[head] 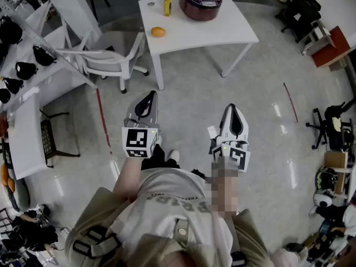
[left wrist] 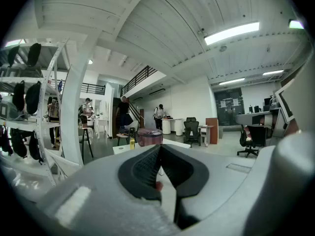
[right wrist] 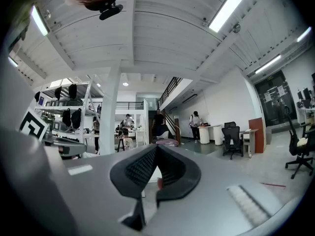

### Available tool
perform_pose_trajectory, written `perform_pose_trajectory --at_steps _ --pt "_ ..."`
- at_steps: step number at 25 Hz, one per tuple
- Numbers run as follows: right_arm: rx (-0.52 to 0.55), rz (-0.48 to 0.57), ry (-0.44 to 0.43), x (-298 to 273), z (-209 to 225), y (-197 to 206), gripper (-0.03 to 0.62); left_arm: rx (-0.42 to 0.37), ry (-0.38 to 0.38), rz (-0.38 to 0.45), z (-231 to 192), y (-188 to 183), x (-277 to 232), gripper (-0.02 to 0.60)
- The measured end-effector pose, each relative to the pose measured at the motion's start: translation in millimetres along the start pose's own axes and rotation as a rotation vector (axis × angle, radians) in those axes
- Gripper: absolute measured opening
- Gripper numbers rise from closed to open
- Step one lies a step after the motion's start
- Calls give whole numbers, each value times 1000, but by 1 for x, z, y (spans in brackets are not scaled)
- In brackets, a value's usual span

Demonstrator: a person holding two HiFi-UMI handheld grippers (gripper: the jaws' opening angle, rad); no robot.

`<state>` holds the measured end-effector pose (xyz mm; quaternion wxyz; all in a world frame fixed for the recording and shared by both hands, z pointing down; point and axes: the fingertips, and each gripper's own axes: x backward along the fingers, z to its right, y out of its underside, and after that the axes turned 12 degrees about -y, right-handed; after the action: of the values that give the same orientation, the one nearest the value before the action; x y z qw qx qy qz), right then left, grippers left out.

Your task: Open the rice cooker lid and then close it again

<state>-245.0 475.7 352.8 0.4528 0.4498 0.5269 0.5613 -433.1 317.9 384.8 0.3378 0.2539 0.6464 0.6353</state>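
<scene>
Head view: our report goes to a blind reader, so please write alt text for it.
A person holds the left gripper and right gripper, both shut and empty, short of a white table. On it stand a closed dark red rice cooker, a yellow bottle and an orange; a white chair stands beside it.

Right gripper [right wrist: 156,154] held level, jaws pressed together with nothing between them, the cooker [right wrist: 167,142] peeking just over their tips, a chair [right wrist: 231,137] off right, shelves [right wrist: 69,117] left.
</scene>
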Motion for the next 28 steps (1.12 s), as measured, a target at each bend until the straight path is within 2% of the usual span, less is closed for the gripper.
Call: perform_pose_trajectory --at_steps 20,24,28 --pt "24 11 -50 -10 10 0 0 -15 4 12 18 -6 -15 11" --pt "2 24 -53 -7 15 -3 0 -41 10 24 22 -13 -13 11" --pt "-65 58 -40 -11 23 1 2 -91 3 45 22 -18 -18 11"
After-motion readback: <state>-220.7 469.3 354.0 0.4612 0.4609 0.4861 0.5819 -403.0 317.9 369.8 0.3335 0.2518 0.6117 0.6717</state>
